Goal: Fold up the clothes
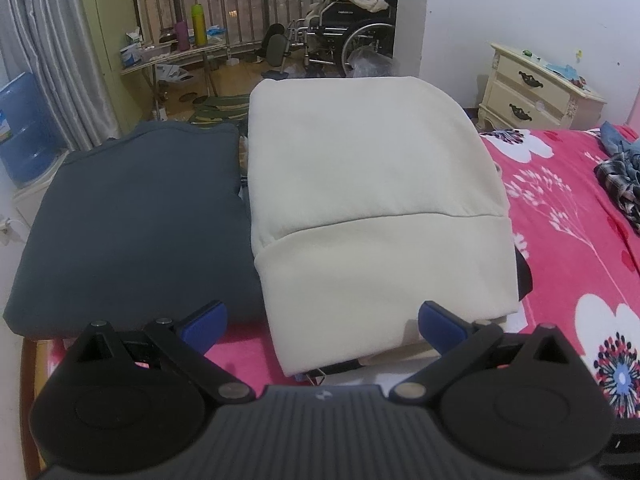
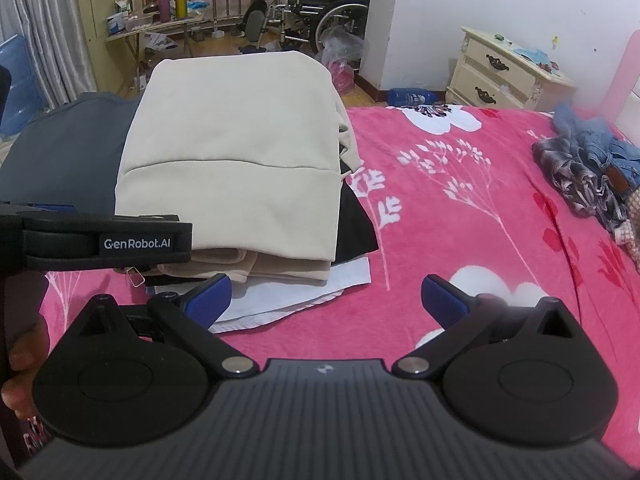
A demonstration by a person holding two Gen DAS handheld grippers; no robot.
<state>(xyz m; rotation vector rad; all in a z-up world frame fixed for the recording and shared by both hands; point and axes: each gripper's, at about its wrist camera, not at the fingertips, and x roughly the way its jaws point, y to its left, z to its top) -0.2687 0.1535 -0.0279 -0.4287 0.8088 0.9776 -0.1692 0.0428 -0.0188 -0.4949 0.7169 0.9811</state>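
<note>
The bed (image 2: 460, 208), spread with a pink flowered blanket, fills most of both views. At its near left corner lies a folded grey garment (image 1: 132, 220), and touching that garment's right edge sits a folded cream garment (image 1: 372, 200) on top of a stack, with a tan layer (image 2: 248, 264), a black piece (image 2: 356, 220) and a white piece (image 2: 304, 296) showing beneath it. Far to the right of the stack, near the bed's far edge, lies a rumpled heap of plaid and denim clothes (image 2: 580, 176). The left gripper (image 1: 322, 324) hangs at the stack's near edge, jaws spread wide, gripping nothing. The right gripper (image 2: 326, 300) hangs just right of the stack, jaws likewise apart and empty
</note>
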